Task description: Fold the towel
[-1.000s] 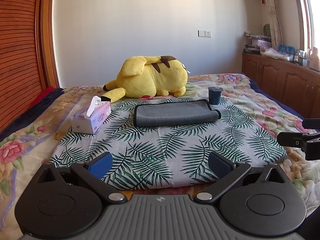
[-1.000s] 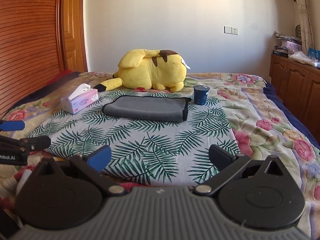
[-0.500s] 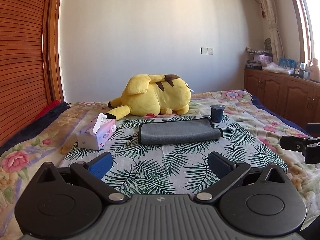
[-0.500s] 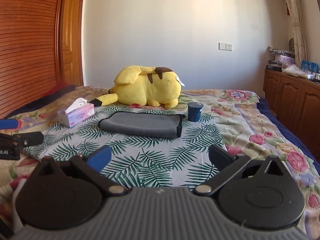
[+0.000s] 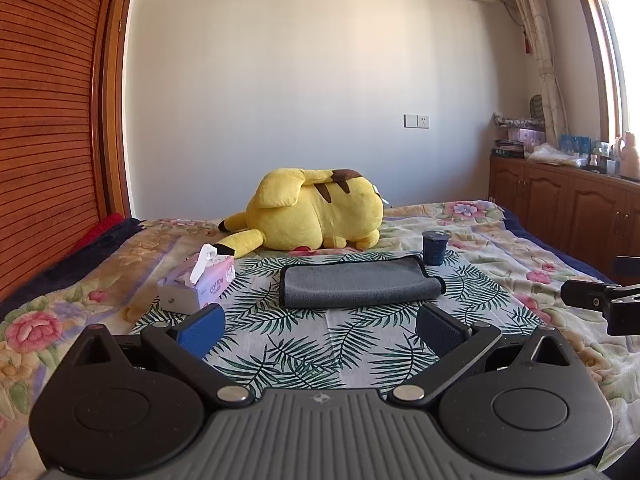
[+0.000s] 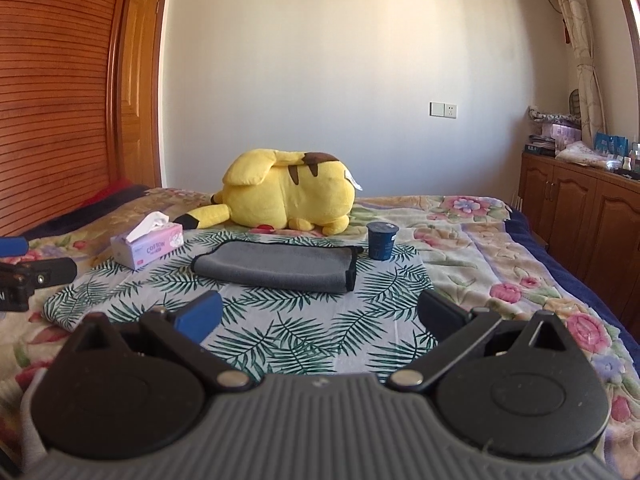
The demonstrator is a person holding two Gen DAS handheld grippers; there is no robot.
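i have the grey towel (image 5: pixel 360 285) lying flat on the palm-leaf cloth (image 5: pixel 320 344) spread over the bed (image 5: pixel 500 248), well ahead of both tools and touched by neither. it looks already doubled over at least once: there is a rounded, rolled-looking edge at its right end and a dark binding along the border. the tissue box (image 5: pixel 198 284) sits off its left end, apart from it, the dark blue cup (image 5: pixel 435 247) stands just beyond its far right corner, and the yellow plush (image 5: pixel 316 214) lies behind it.

my left gripper (image 5: pixel 320 326) has its fingers spread wide with nothing between them, and my right gripper (image 6: pixel 318 314) is the same, spread and empty. both hang back over the near part of the cloth.

i judge the towel to be light, soft and limp, thick microfibre by the look of it, so it will sag and drape from any pinch and will not hold a shape by itself. it should not be slippery on the pads. i would take it by two corners of one short end, one per tool, pinching all layers together so the stack does not shear, and keep the pinch shallow so i do not gather the cloth underneath.

its long axis runs left to right across my view, short edges facing the box and the cup. in the right wrist view it sits slightly skewed, the right end a little nearer to me.
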